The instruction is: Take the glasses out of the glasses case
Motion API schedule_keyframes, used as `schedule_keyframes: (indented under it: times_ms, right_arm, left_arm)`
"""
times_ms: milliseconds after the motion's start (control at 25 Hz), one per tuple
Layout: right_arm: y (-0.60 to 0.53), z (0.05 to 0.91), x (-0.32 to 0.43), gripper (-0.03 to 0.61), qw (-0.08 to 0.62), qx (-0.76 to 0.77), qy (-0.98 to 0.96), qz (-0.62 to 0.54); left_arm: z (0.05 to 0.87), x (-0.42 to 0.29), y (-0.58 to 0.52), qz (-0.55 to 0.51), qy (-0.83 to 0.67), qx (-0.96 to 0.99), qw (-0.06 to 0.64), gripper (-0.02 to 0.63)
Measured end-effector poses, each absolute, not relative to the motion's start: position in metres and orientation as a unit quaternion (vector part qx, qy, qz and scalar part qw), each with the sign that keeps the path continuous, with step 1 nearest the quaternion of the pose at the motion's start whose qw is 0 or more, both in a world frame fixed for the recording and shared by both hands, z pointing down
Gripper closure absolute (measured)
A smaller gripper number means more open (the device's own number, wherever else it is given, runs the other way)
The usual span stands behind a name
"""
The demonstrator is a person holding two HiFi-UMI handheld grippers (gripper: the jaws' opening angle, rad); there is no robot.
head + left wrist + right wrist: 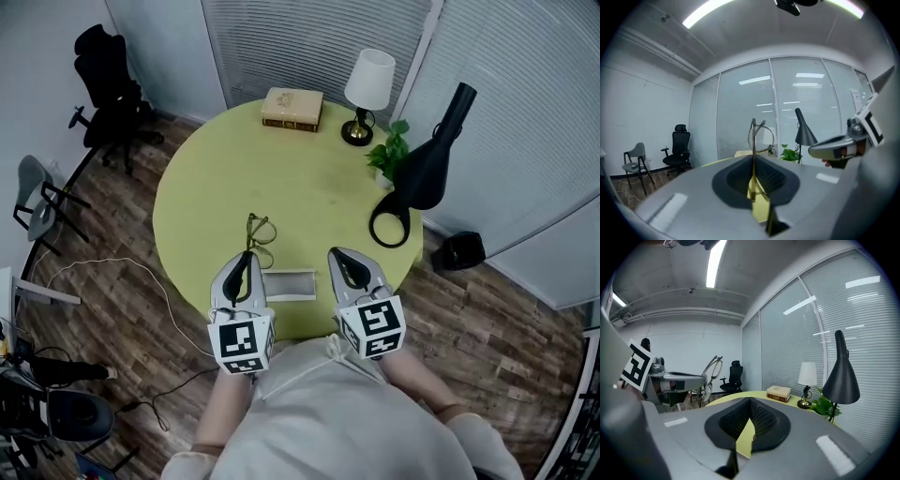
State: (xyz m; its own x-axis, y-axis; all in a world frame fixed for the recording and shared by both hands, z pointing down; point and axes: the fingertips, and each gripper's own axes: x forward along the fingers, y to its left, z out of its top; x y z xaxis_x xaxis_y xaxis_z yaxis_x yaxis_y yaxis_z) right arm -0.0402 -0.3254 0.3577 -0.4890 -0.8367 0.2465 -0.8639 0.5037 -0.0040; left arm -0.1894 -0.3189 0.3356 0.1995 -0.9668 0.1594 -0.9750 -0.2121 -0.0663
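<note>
A thin-framed pair of glasses (258, 234) hangs above the round yellow-green table (206, 178), with my left gripper (248, 255) shut on one temple. In the left gripper view the temple runs up between the jaws (753, 157) and the lenses (761, 136) stand beyond the tips. The pale rectangular glasses case (289, 284) lies on the table near its front edge, between the two grippers. My right gripper (337, 253) hovers to the right of the case, its jaws (750, 401) together with nothing in them. The right gripper view shows the glasses (710, 373) at the left gripper's tip.
At the table's far side are a book (292, 108), a small white-shaded lamp (367, 84), a potted plant (392, 155) and a black desk lamp (422, 173). A black office chair (108, 89) and a grey chair (37, 206) stand on the wood floor to the left.
</note>
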Motion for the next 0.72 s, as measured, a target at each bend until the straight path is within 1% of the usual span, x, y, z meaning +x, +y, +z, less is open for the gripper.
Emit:
schedule_keyframes:
  times_ms: [360, 720]
  right_arm:
    - [-0.3225, 0.3506, -0.0357, 0.579, 0.103, 0.500, -0.859, 0.048]
    - [-0.3222, 0.3580, -0.0402, 0.578, 0.108, 0.491, -0.862, 0.064]
  left_arm:
    - [0.3360, -0.1820, -0.3192, 0.079, -0.616, 0.784, 0.028, 0.598]
    - [0.3421, -0.1819, -0.3205, 0.080, -0.612, 0.786, 0.038, 0.598]
